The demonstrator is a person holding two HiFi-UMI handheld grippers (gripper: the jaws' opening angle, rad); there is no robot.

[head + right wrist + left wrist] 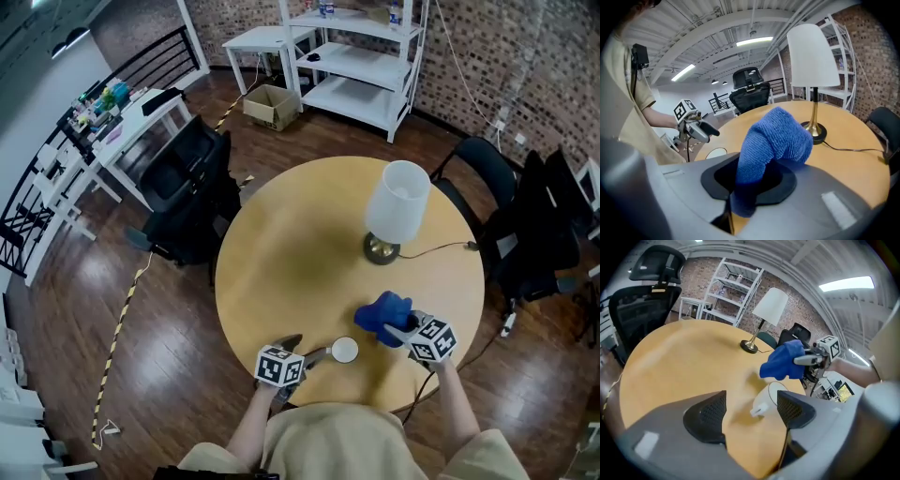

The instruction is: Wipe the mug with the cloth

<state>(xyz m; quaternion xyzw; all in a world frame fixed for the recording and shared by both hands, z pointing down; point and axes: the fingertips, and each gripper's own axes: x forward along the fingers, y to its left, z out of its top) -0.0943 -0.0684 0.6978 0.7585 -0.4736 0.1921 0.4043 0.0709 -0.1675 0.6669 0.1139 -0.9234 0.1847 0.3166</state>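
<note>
A white mug (345,350) stands upright near the front edge of the round wooden table (300,244). My left gripper (319,356) is right beside it on the left, jaws open. In the left gripper view the mug (769,395) stands just past the spread fingers (708,416), its handle towards me, and neither pad touches it. My right gripper (401,329) is shut on a blue cloth (382,316), which hangs just right of and above the mug. The cloth (774,139) bulges out of the jaws in the right gripper view, and the mug's rim (716,153) shows at lower left.
A brass-footed lamp (396,211) with a white shade stands behind the cloth, its cord (441,247) running off to the right. Black office chairs (187,192) stand round the table. White shelving (361,56) is at the back.
</note>
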